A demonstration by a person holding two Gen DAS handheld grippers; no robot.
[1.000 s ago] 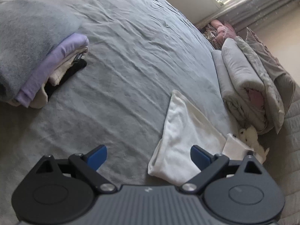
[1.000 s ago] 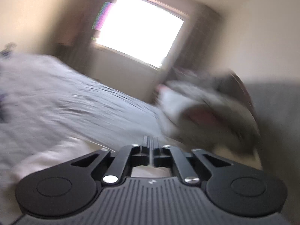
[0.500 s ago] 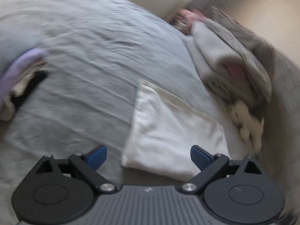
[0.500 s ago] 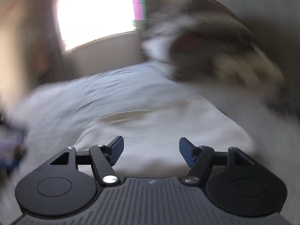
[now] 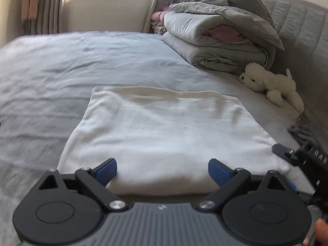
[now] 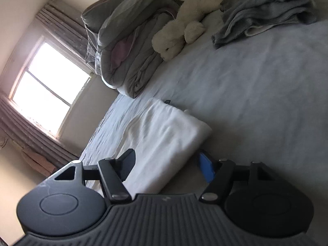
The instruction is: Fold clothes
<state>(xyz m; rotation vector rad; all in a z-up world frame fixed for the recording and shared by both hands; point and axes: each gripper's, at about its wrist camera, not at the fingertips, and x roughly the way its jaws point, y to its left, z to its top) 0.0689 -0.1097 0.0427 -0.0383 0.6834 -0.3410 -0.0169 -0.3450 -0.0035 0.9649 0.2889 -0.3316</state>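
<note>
The folded white garment (image 5: 164, 135) lies flat on the bed (image 5: 61, 78), a tidy rectangle with its thick folded edge nearest me. I judge it is folded down already and wants either one more fold or lifting away.

My left gripper (image 5: 162, 172) sits low at that near edge with its blue fingers (image 5: 106, 171) spread wide, one on each side of the edge's middle stretch and neither pressing the cloth. I hold it there so it can take the edge once it closes. My right gripper (image 6: 168, 165) is rolled onto its side at the garment's near right corner (image 6: 196, 131), fingers apart as well, the corner lying between them but not gripped. In the left view its dark tip shows at the right margin beside the cloth. Two grippers along one edge should let me lift the fold evenly, without it sagging open.

Further out, a stack of grey quilts (image 5: 221, 39) lies near the padded headboard (image 5: 297, 30), with a white plush dog (image 5: 270, 82) beside it. A crumpled grey cloth (image 6: 264, 10) lies well apart from the garment, probably waiting its turn. A curtained window (image 6: 47, 90) is on the far wall.
</note>
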